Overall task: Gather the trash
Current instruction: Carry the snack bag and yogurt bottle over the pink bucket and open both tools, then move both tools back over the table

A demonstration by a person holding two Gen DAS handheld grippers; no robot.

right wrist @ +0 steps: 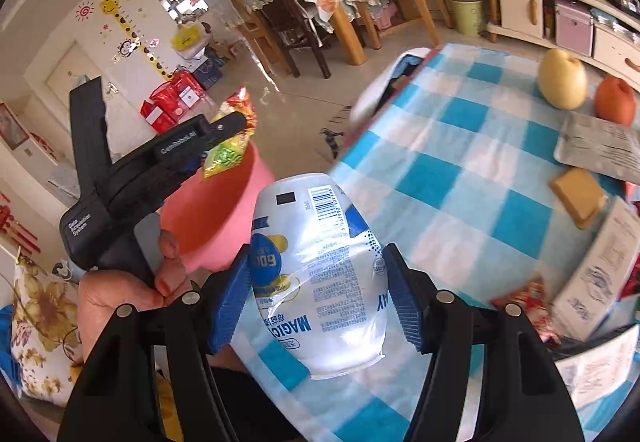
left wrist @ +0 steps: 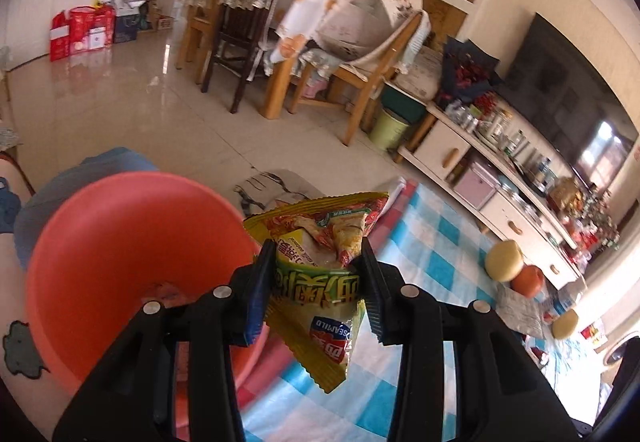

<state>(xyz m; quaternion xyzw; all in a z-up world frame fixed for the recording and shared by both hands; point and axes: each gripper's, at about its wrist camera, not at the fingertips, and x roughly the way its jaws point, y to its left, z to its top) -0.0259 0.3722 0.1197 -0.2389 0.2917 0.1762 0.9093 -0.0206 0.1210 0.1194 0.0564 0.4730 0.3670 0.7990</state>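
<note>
My left gripper (left wrist: 318,274) is shut on a yellow-green snack wrapper (left wrist: 320,282) and holds it in the air beside the rim of a pink plastic basin (left wrist: 100,242). The right wrist view shows that gripper (right wrist: 236,129) with the wrapper (right wrist: 232,145) above the basin (right wrist: 212,217). My right gripper (right wrist: 320,290) is shut on a white plastic cup (right wrist: 320,282) with a printed label and barcode, held over the near edge of the blue-checked table (right wrist: 460,169).
On the table lie a yellow pear (right wrist: 562,79), an orange fruit (right wrist: 616,99), a brown biscuit (right wrist: 578,197), a red wrapper (right wrist: 528,294), papers and a box. Chairs, a green bin (left wrist: 390,129) and a TV cabinet stand beyond.
</note>
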